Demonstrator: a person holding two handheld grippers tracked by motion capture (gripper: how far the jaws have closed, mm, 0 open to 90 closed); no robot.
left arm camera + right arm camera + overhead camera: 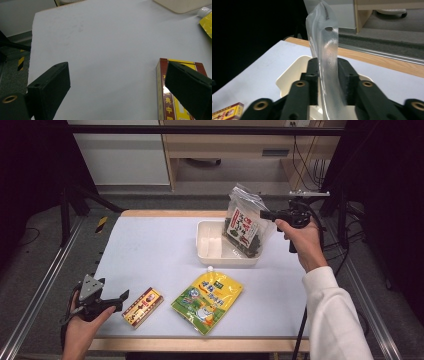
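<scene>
On the pale table (150,250), my right gripper (265,215) has its jaws loosening around the snack bag (244,227), which stands over the tray (210,251); it could topple off the tray's rim. My left gripper (120,297), jaws wide, waits beside the box (143,306), well short of the tray.

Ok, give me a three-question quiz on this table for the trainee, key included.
1. What stands in the white tray? A) a clear snack bag B) a bottle C) a cup
2. True or false: the left tongs are clamped on the red box.
3. In the high view, what lies flat just right of the red box?

Key: 1 A, its top seal between the right tongs. 2 False: they are open, the box beside one jaw. 3 The yellow pouch.
</scene>
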